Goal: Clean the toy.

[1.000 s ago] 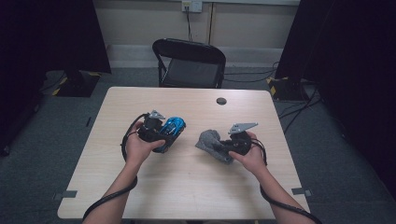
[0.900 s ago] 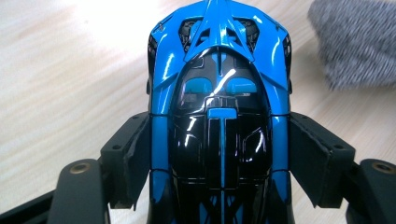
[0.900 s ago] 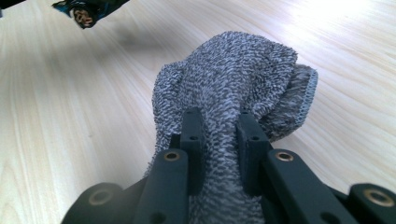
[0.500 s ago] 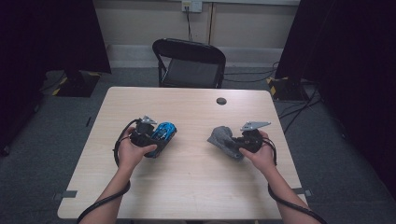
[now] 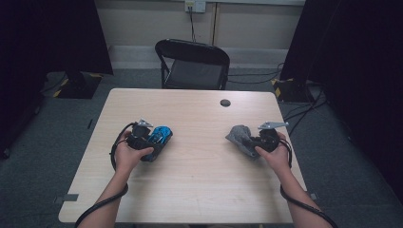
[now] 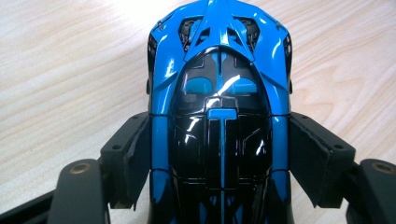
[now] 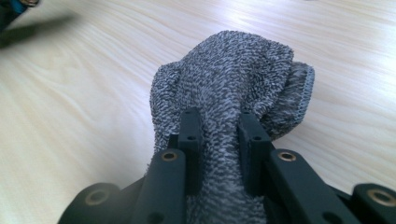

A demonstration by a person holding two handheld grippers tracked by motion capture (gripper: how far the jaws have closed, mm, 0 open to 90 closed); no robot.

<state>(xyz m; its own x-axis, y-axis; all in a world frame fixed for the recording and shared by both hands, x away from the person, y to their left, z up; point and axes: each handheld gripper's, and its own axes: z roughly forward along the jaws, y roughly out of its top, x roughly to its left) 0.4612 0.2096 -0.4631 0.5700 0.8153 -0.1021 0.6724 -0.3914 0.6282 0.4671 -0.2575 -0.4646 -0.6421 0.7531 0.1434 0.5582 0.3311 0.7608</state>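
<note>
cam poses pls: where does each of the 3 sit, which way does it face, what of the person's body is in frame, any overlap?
High view: above the person's side, facing forward and down on the table; both forearms, left gripper, right gripper.
Left gripper view: rides the left gripper, facing along its jaws, which clamp a blue toy car.
Right gripper view: rides the right gripper, jaws pinching a grey cloth.
Shared: car, cloth and wood tabletop.
</note>
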